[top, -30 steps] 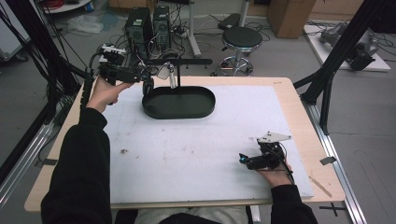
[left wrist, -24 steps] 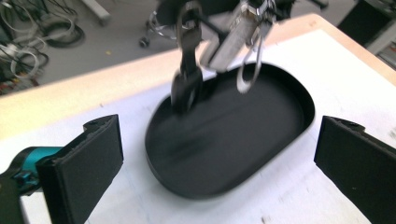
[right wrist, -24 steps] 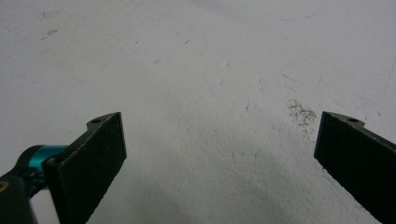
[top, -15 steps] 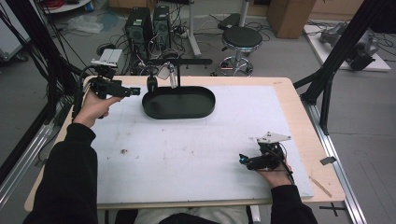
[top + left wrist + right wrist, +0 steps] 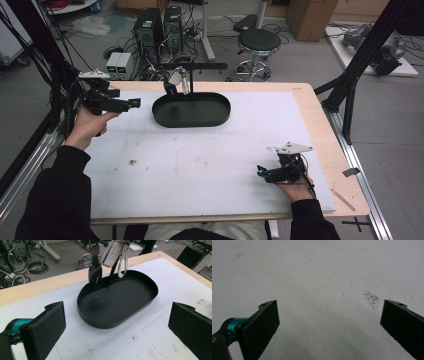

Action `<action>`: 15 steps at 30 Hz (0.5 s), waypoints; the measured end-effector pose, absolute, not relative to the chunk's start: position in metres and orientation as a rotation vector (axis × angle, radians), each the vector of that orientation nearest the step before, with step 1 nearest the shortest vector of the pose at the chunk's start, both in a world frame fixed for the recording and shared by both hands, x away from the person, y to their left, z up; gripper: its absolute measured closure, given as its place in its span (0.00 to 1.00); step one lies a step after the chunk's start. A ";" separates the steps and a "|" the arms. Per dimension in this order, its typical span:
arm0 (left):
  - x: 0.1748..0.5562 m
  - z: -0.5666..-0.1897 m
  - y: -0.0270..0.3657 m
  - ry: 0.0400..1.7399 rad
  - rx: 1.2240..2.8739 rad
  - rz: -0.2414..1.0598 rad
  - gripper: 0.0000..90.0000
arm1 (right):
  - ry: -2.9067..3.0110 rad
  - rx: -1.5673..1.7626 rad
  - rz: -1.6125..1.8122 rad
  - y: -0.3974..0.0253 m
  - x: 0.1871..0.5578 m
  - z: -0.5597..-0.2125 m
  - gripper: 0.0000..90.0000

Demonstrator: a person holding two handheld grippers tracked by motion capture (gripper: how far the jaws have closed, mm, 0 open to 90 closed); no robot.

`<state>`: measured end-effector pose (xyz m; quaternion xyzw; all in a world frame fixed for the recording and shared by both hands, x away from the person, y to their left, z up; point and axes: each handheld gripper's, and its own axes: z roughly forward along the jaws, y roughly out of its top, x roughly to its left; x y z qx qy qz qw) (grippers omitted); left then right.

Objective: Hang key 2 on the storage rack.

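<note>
A black oval tray lies empty at the back middle of the white mat; the left gripper view has it just ahead. Over its far rim a small black stand carries hanging keys: a black key fob, a silver fob and a loop. My left gripper hovers to the left of the tray, pointing at it, open and holding nothing. My right gripper rests low near the front right of the mat, open over bare mat.
The white mat covers most of the wooden table. Black frame struts rise at the right edge and along the left. A stool, computer towers and cables stand on the floor behind the table.
My left gripper has drawn back leftward from the key stand and tray toward the table's left edge. The right gripper has stayed put.
</note>
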<state>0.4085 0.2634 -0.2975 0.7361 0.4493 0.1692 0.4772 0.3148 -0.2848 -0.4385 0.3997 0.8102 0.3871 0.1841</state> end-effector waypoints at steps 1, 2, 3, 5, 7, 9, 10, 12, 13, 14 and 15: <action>0.407 -0.299 0.265 1.105 1.799 0.412 0.02 | 2.282 1.131 1.092 -0.285 0.314 -0.439 0.02; 0.406 -0.301 0.267 1.116 1.805 0.415 0.02 | 2.281 1.127 1.090 -0.285 0.314 -0.439 0.02; 0.404 -0.302 0.269 1.125 1.803 0.420 0.02 | 2.280 1.130 1.086 -0.286 0.314 -0.439 0.02; 0.399 -0.307 0.274 1.130 1.791 0.416 0.02 | 2.279 1.129 1.088 -0.287 0.314 -0.439 0.02; 0.395 -0.310 0.277 1.131 1.791 0.414 0.02 | 2.278 1.138 1.086 -0.287 0.313 -0.439 0.02; 0.391 -0.315 0.280 1.132 1.794 0.414 0.02 | 2.274 1.138 1.083 -0.288 0.313 -0.439 0.02; 0.389 -0.317 0.281 1.129 1.793 0.406 0.02 | 2.270 1.142 1.086 -0.288 0.312 -0.439 0.02; 0.385 -0.323 0.284 1.131 1.788 0.391 0.02 | 2.269 1.138 1.084 -0.289 0.312 -0.439 0.02; 0.384 -0.326 0.285 1.133 1.789 0.390 0.02 | 2.271 1.139 1.082 -0.289 0.312 -0.439 0.02; 0.382 -0.328 0.286 1.134 1.790 0.387 0.02 | 2.268 1.137 1.081 -0.289 0.312 -0.439 0.02; 0.380 -0.331 0.287 1.137 1.787 0.382 0.02 | 2.271 1.135 1.080 -0.289 0.312 -0.439 0.02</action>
